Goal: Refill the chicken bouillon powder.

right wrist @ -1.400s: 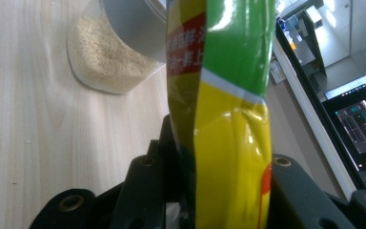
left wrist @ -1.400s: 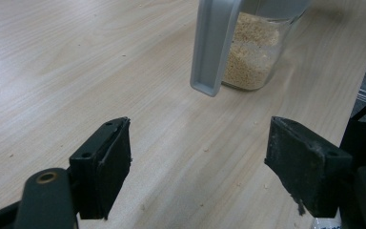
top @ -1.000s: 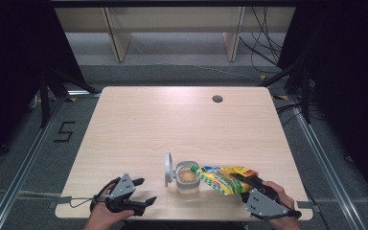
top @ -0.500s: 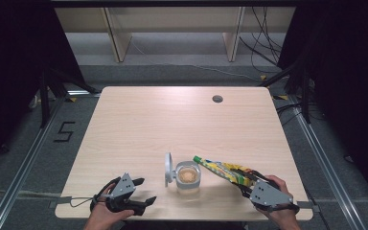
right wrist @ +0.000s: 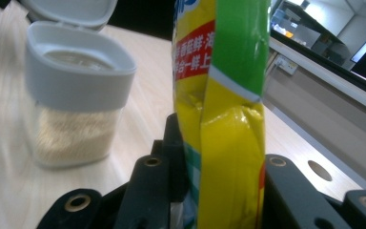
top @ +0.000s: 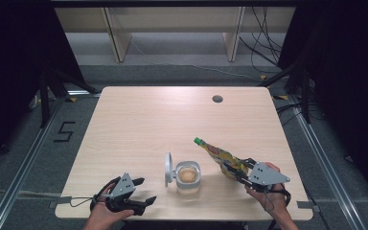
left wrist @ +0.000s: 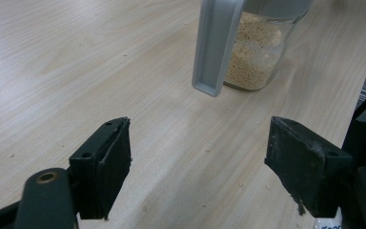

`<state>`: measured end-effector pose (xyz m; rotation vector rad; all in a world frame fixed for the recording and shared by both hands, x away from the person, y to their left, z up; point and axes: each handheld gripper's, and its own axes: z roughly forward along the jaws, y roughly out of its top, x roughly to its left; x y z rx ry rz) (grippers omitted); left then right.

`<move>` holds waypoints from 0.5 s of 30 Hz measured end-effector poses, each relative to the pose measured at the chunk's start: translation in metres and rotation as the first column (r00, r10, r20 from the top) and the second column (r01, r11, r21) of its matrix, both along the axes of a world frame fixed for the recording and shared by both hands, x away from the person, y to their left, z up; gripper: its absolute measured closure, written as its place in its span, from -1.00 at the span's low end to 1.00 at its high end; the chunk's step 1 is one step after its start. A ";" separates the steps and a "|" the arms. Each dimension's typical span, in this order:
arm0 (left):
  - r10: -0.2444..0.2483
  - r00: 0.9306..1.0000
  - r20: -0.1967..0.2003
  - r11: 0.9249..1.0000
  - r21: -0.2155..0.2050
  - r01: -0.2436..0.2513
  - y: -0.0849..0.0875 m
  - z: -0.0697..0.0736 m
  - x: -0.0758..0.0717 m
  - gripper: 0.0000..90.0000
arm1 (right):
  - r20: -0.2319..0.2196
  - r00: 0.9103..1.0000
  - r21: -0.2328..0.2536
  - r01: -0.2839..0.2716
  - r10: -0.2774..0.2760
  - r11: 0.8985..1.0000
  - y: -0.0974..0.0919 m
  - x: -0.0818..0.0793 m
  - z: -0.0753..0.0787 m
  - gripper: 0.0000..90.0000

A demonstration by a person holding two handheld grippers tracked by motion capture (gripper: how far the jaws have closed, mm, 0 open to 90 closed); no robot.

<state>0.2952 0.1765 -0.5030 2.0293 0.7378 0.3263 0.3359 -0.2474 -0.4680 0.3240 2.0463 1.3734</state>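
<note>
Jaws of the right gripper (top: pixel 240 168) pinch the yellow bag (top: pixel 219 155) (to tip it up, off the jar (top: pixel 188 177)), near the table's (top: pixel 139 124) front edge, while the left gripper's (left wrist: pixel 198 157) jaws gape with nothing between

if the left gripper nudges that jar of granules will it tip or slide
The jar looks squat and about half full, so it would probably slide rather than tip. Its open lid stands up on one side; pushing there might rock it and spill.

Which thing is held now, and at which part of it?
The right gripper holds the yellow-green pouch near its bottom end. The left gripper is open, holding nothing.
</note>
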 end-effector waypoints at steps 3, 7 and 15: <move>-0.003 1.000 -0.002 1.000 0.001 0.003 0.000 0.000 0.000 -0.49 | -0.017 1.000 0.045 -0.004 0.005 0.999 0.002 0.011 -0.002 0.65; -0.006 1.000 0.006 1.000 0.025 0.006 0.002 0.001 0.001 -0.49 | -0.042 0.999 0.093 0.008 -0.004 0.996 0.003 0.024 -0.005 0.65; -0.002 1.000 0.003 1.000 -0.007 0.002 0.001 0.001 -0.001 -0.49 | -0.111 0.993 0.114 0.060 -0.048 0.992 -0.004 0.040 -0.016 0.65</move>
